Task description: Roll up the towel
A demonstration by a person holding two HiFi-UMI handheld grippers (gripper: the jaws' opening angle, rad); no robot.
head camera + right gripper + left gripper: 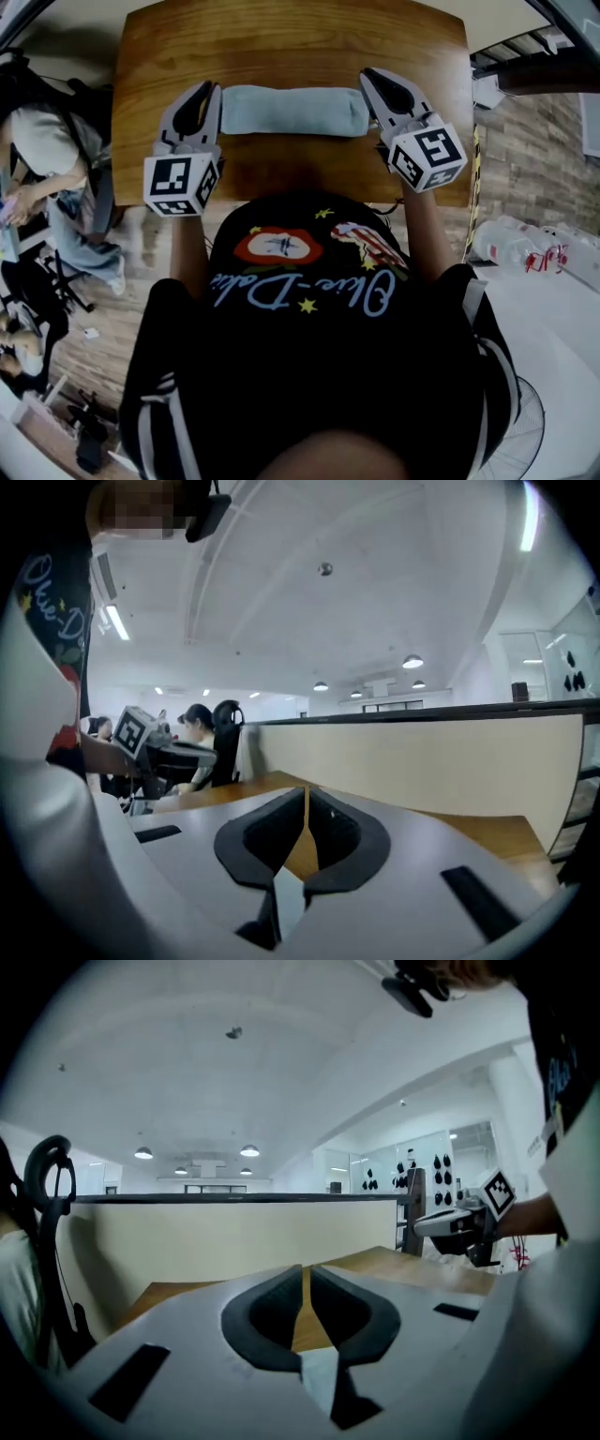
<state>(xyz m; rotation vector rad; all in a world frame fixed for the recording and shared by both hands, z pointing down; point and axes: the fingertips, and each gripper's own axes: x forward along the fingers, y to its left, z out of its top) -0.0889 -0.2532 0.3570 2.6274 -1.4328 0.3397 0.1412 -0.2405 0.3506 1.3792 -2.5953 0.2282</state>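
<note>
Likely soft and light, the rolled towel [292,111] at twelve o'clock suits end grips; the left gripper [208,92] and right gripper [371,77] are closed and empty.

Head cam: high up, aimed steeply down past wearer's chest onto table [281,56]. Both gripper cams: low, approx. level, looking over own jaws across tabletop to partition wall [234,1241]. Shared: tabletop & wall; left gripper view catches right gripper [427,1225], right gripper view catches left gripper [192,754].

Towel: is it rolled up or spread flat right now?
Rolled up: the towel lies as one compact roll across the wooden table, with no flat part spread out.
</note>
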